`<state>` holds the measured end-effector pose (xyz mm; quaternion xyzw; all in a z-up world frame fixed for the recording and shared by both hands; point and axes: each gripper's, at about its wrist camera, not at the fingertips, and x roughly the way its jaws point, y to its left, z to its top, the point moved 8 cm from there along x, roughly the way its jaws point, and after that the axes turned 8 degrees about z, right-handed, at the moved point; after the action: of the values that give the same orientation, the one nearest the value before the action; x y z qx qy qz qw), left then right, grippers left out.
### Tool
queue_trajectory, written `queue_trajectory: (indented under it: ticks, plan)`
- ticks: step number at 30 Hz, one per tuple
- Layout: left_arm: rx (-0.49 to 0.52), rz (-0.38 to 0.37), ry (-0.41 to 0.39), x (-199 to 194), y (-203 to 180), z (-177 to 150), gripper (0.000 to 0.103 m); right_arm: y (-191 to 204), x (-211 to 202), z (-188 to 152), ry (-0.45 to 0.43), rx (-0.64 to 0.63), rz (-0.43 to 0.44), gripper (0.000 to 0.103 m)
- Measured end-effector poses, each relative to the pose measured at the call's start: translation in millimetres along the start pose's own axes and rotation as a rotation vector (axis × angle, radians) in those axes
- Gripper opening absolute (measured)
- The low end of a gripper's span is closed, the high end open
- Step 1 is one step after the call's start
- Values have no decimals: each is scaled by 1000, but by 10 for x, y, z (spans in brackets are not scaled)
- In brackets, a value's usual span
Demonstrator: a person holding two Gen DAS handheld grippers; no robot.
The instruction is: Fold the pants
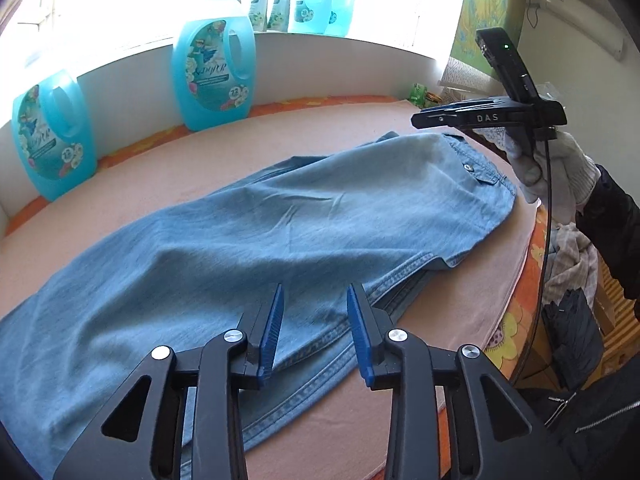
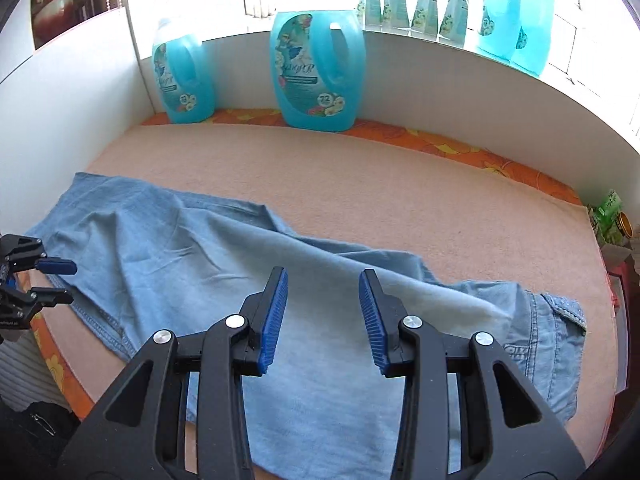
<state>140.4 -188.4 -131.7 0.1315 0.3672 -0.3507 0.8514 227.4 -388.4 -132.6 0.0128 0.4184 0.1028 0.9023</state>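
Observation:
Light-blue denim pants (image 1: 280, 220) lie lengthwise on a peach cloth (image 1: 200, 148), waistband and buttoned pocket toward the right. My left gripper (image 1: 316, 288) hovers open above the near hem edge, with nothing between its blue pads. In the right wrist view the pants (image 2: 180, 248) run from far left to near right. My right gripper (image 2: 324, 272) is open above their pale middle, holding nothing. The left gripper (image 2: 64, 280) shows at the left edge beside the leg end, jaws apart. A gloved hand (image 1: 560, 172) holds the right gripper (image 1: 418, 120) above the waistband.
Two big turquoise detergent bottles (image 2: 316, 68) (image 2: 182, 76) stand against the white back wall, more bottles and pouches (image 2: 424, 4) on the sill. An orange flowered sheet (image 2: 460, 148) rims the cloth. A green packet and jar (image 2: 612, 216) sit far right; piled clothes (image 1: 572, 264) lie beside the bed.

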Motion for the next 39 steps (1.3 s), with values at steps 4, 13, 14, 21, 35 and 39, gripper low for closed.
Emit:
queue_trajectory:
  ticks: [4, 13, 14, 21, 35, 39]
  plan:
    - [-25, -27, -29, 196, -106, 280, 34, -425, 235, 180, 46, 5, -40, 39]
    - [98, -137, 56, 688, -629, 250, 36, -770, 509, 81, 122, 73, 134, 57]
    - [115, -140, 71, 718, -668, 185, 36, -749, 529, 47, 132, 62, 140, 57]
    - [133, -142, 106, 787, -657, -91, 36, -587, 660, -148, 181, 2, 140, 36]
    - [148, -137, 79, 793, -660, -94, 36, -779, 533, 558, 36, -99, -92, 2]
    - [148, -140, 79, 796, -657, -88, 37, -963, 737, 584, 59, -39, -117, 1]
